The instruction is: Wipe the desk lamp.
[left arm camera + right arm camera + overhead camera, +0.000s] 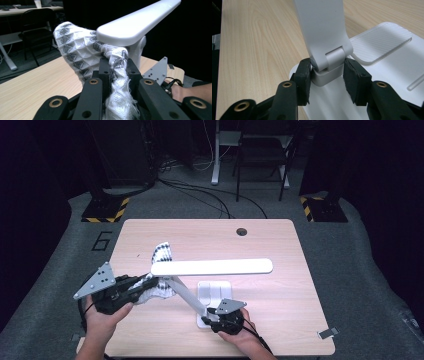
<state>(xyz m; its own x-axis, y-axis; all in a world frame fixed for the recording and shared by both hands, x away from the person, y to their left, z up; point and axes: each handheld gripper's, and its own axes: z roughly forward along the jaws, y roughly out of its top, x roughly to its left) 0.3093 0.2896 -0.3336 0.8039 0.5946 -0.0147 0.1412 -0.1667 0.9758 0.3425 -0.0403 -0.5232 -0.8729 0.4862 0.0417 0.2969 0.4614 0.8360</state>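
We see the white cloth (82, 50) bunched against the underside of the lamp (211, 266) head, above the table (280, 245). Our left gripper (115, 72) has its jaws closed tight on the cloth's twisted end. Our right gripper (326, 75) clamps the hinge at the foot of the lamp's arm, one jaw on each side, above the lamp's base (392, 70).

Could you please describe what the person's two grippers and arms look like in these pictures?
Both the left gripper and the right gripper are black, each topped by a grey three-cornered plate with small holes. Their jaws are black bars with brass-ringed holes. A black cable trails from each. The forearms are bare, with no sleeves.
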